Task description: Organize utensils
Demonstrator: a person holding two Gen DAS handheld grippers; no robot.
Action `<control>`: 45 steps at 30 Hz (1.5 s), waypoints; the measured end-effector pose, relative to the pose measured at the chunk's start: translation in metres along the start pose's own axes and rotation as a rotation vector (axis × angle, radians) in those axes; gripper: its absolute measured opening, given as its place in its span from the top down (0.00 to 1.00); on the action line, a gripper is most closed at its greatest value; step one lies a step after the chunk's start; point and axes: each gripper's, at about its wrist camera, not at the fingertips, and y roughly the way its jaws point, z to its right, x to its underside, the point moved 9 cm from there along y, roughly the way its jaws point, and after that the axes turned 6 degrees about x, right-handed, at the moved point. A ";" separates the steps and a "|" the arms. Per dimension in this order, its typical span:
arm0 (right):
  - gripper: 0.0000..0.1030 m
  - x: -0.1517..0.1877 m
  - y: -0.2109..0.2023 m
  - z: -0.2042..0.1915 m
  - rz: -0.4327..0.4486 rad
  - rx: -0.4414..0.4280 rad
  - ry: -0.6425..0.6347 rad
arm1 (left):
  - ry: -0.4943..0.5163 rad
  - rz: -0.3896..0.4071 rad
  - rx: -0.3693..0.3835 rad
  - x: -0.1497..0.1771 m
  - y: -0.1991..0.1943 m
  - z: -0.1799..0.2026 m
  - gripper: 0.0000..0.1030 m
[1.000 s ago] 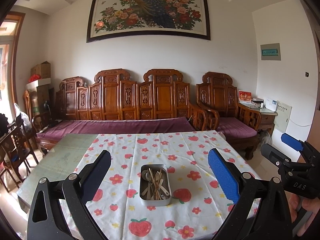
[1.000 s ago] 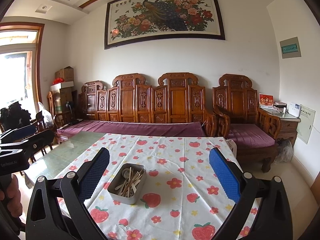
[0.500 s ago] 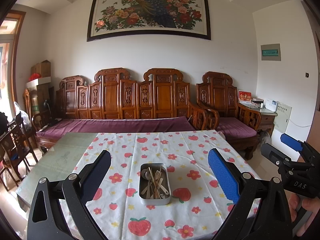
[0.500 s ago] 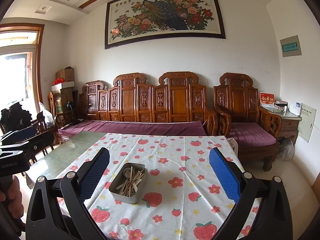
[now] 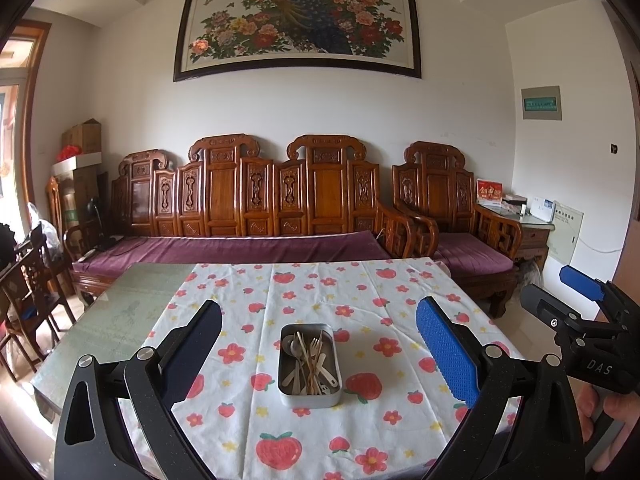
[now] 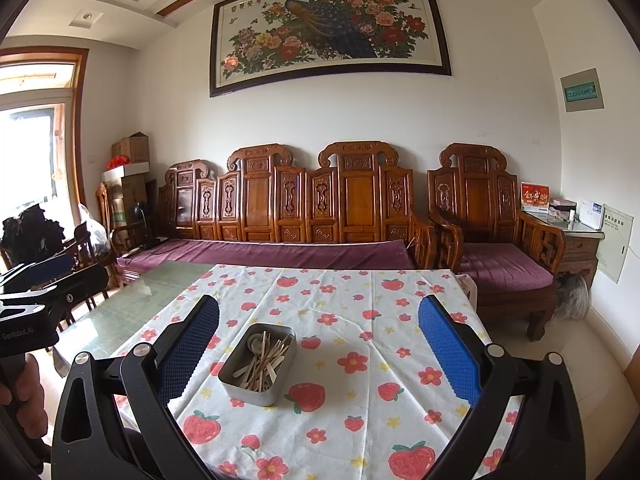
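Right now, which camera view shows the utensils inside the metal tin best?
The left wrist view: it looks down into the metal tin, so a fork and spoons among the utensils separate clearly. The right wrist view sees the tin obliquely; its near wall hides part of the pile.

A white cloth point(image 5: 320, 292) printed with strawberries and red flowers covers most of the glass tabletop point(image 5: 120, 312), whose left part lies bare. Behind stands a carved wooden sofa point(image 5: 256, 200) with a purple cushion point(image 5: 232, 248), and beside it a matching armchair point(image 5: 444, 200). A framed peacock painting point(image 5: 296, 24) hangs on the white wall above. Cardboard boxes point(image 6: 130, 148) are stacked in the left corner.
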 end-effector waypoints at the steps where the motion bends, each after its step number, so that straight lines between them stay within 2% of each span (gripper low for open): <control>1: 0.02 0.000 0.000 0.000 0.000 0.000 0.001 | 0.000 0.000 0.000 0.000 0.000 0.000 0.09; 15: 0.02 0.003 0.004 -0.001 -0.003 -0.004 0.003 | -0.001 -0.011 -0.004 0.019 0.002 0.003 0.08; 45: 0.02 0.004 0.006 -0.001 -0.004 -0.004 0.005 | -0.004 -0.013 -0.003 0.020 0.006 0.001 0.08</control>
